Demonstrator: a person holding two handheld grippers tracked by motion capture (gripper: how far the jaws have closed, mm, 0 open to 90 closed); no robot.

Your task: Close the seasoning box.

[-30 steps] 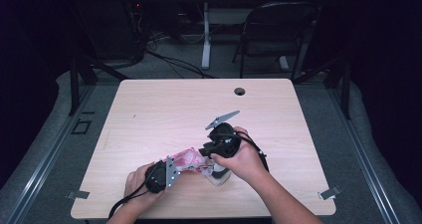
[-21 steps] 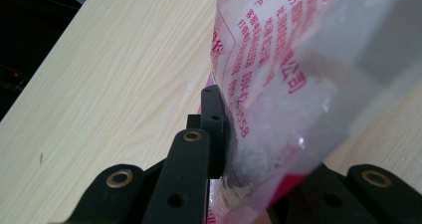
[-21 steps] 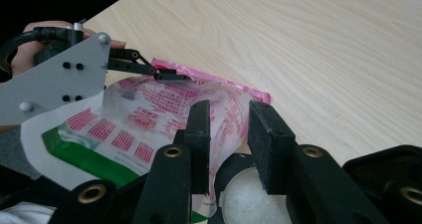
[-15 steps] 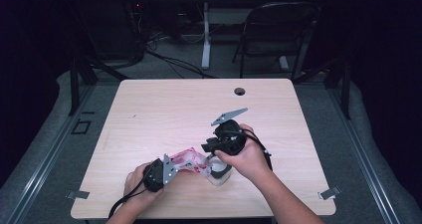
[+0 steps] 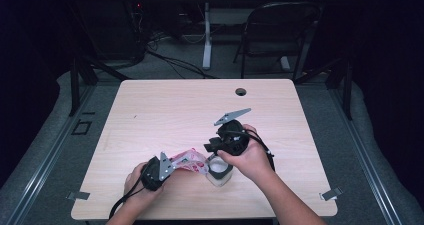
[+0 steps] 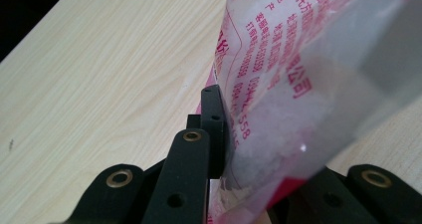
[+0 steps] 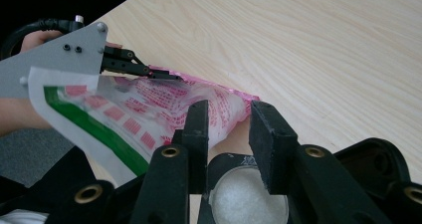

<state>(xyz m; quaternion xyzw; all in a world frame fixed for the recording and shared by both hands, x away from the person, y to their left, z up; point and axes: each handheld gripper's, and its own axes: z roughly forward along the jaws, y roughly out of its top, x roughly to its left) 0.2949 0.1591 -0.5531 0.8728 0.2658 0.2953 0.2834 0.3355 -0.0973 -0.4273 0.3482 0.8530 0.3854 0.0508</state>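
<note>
Seen from the high view, a person works at the near edge of a pale wooden worktop [image 5: 165,110], a tool in each hand. The left tool [image 5: 170,166] clamps one end of a clear plastic bag [image 5: 190,161] printed in pink, which stretches rightward toward a small round cup [image 5: 219,174] standing near the front edge. The right tool [image 5: 212,152] hangs just above the cup's rim, at the bag's far end, its grey plate tilted up toward the middle of the worktop. A round dark hole [image 5: 241,91] sits near the far edge, and a black chair [image 5: 277,32] stands on the floor beyond.

In the left gripper view, the left tool [image 6: 224,149] is closed on the bag [image 6: 298,74], its black jaws pinching the film where the red lettering runs; white grains [image 6: 288,129] lie inside the bag.

In the right gripper view, the right tool [image 7: 226,134] has just been opening its 2 jaws. They stand apart, with the bag's pink-printed corner [image 7: 219,109] against the left jaw and a gap to the right jaw, so the pads press on nothing. Directly below them sits the cup [image 7: 247,199], holding white grains. Farther off, the left tool [image 7: 149,70] pinches the bag's opposite end, and a green stripe runs along the bag's near edge.
</note>
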